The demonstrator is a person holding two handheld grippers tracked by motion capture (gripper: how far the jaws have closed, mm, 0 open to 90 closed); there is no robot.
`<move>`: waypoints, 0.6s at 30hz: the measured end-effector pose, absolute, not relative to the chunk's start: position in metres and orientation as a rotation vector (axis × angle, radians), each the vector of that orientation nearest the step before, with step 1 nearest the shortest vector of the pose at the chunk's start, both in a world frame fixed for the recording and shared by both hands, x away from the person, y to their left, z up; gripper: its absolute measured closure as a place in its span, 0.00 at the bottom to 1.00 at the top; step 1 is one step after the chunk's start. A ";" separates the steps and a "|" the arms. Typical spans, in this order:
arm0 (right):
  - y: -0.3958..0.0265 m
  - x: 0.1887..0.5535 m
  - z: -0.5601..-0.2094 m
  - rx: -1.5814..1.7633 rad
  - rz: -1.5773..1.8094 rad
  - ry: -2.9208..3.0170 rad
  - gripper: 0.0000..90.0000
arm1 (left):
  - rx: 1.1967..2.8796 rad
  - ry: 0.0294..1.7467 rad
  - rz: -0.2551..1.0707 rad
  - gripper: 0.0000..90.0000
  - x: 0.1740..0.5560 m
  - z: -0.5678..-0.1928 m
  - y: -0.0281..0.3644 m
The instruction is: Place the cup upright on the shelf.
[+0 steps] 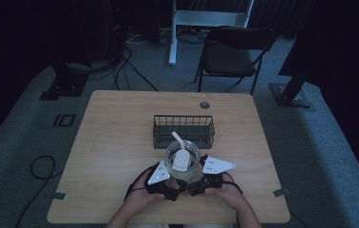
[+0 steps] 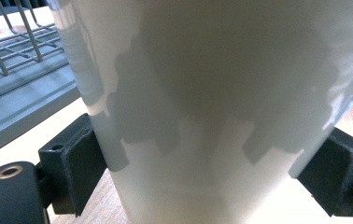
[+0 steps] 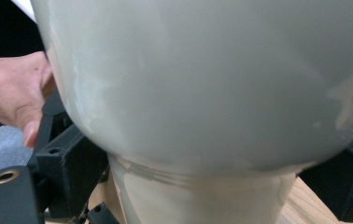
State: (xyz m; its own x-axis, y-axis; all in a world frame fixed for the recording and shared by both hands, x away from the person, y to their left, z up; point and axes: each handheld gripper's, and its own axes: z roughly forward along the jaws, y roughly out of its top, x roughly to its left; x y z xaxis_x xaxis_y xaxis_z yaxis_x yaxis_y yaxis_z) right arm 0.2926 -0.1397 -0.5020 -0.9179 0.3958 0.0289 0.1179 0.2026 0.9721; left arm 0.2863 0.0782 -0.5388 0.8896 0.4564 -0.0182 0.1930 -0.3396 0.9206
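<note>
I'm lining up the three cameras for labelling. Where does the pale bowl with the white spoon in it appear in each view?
High view: the bowl sits near the table's front edge, between the left gripper and the right gripper, just before the wire basket.
Left gripper view: its pale wall looms between the jaws.
Right gripper view: its rounded body and foot sit between the jaws.
Shared landmark: the wooden table.

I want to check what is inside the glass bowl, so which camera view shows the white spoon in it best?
The high view: it looks down into the glass bowl, where the white spoon lies with its handle sticking out toward the wire basket. The left gripper view and right gripper view look at the bowl's side wall close up, without a clear sight of the spoon.
</note>
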 end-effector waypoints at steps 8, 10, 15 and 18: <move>-0.139 0.293 -0.500 0.509 1.813 2.220 0.10 | 1.892 0.492 0.244 0.13 0.288 -0.535 0.078; -0.139 0.293 -0.497 0.499 1.818 2.210 0.10 | 1.898 0.483 0.255 0.13 0.289 -0.531 0.078; -0.139 0.297 -0.489 0.497 1.831 2.190 0.10 | 1.905 0.469 0.274 0.13 0.294 -0.519 0.078; -0.140 0.301 -0.482 0.494 1.832 2.186 0.10 | 1.912 0.466 0.280 0.13 0.299 -0.510 0.077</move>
State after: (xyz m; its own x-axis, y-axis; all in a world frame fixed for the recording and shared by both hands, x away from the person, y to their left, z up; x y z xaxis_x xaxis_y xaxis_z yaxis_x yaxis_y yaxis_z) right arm 0.3008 -0.1397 -0.4817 -0.9124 0.4083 0.0284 0.0993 0.1535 0.9831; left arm 0.2989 0.0770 -0.5104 0.8950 0.4455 -0.0242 0.1881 -0.3275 0.9260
